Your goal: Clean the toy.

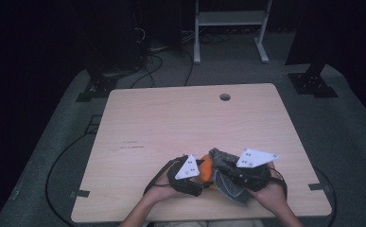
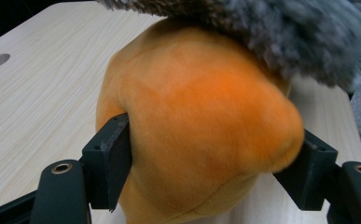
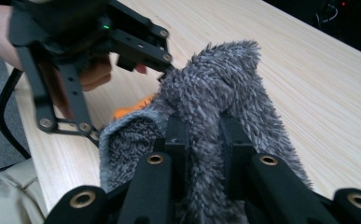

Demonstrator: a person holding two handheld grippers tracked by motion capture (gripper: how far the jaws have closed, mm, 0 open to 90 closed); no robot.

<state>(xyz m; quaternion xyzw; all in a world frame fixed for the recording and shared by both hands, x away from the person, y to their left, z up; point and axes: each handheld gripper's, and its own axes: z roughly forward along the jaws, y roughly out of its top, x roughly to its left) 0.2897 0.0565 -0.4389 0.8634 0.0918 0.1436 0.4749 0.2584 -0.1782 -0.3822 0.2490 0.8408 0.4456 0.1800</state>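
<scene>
Grip, left: left hand-held gripper point(image 2: 205, 170) has its jaws set on either flank of the orange plush toy point(image 2: 197, 121), pads pressing into the pile, so it holds the toy low on its body.
Grip, right: right hand-held gripper point(image 3: 205, 140) is clamped tight on a fold of the grey fleece cloth point(image 3: 215, 93), which stands up between and beyond its jaws.
Toy, place: straight ahead of the left hand-held gripper, between its pads, just off the worktop point(image 1: 171, 118) near the person's edge; in the high view it shows as an orange patch point(image 1: 206, 166) between the two hand-held grippers.
Cloth, place: draped over the top of the toy, above the left jaws, and trailing back to the right hand-held gripper point(image 1: 247, 172).
Step in hand: likely working the fleece over or off the toy; which of the two I cannot tell, since the cloth hides the join.
Doing it well: keep the left hold steady and low so the toy does not roll; move the cloth with the right along the toy's curve, not straight away from it, so the pile does not drag the toy out of the pads.
Watch: soft plush can slip from a shallow pinch; the left hand-held gripper point(image 1: 186, 176) should stay clear of the cloth's hem.
</scene>
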